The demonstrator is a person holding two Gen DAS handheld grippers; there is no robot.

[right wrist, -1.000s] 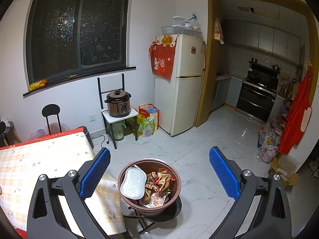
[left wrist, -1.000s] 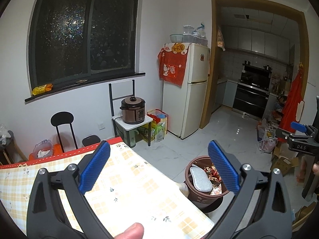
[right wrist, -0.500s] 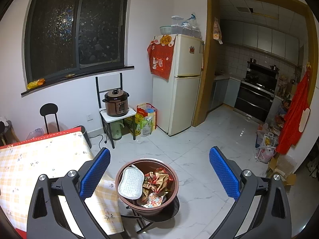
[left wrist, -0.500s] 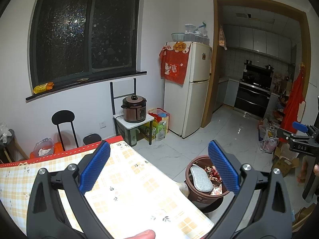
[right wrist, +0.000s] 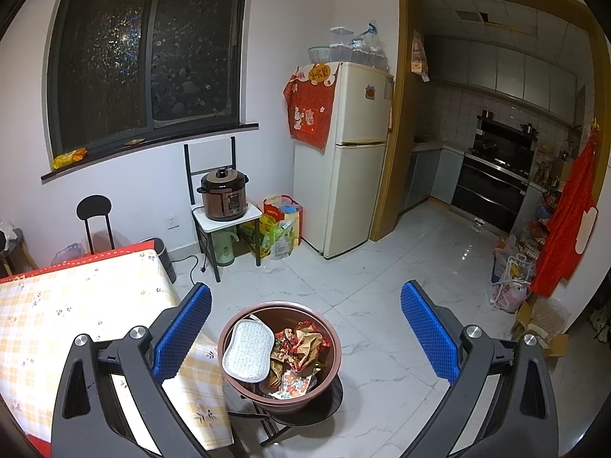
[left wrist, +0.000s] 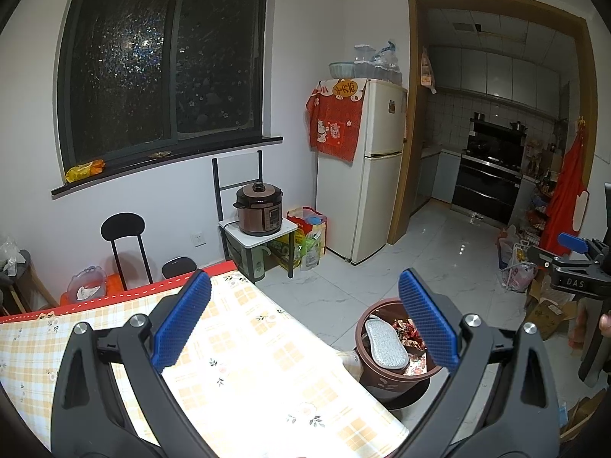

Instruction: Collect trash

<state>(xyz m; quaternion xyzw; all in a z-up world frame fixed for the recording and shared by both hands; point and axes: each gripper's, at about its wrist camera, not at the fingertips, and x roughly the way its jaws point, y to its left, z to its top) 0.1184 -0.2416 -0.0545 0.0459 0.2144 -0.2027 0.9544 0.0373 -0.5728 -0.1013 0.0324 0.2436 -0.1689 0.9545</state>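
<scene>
since a second ago your fingertip has gone from the near edge of the left view, and little else has shifted. your left gripper (left wrist: 303, 320) hangs wide open and empty over the yellow checked tablecloth (left wrist: 244, 347); your right gripper (right wrist: 305, 324) is just as wide, empty, above the round brown plastic bin (right wrist: 280, 355). the crumpled glossy wrappers (right wrist: 301, 347) lie inside it beside a pale woven oval pad (right wrist: 248, 351). far back stands a cream fridge (right wrist: 351, 160).

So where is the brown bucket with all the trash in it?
The brown bucket sits low in the middle of the right wrist view, on a small dark stool just off the corner of the checked table, with a white sponge pad inside.
</scene>
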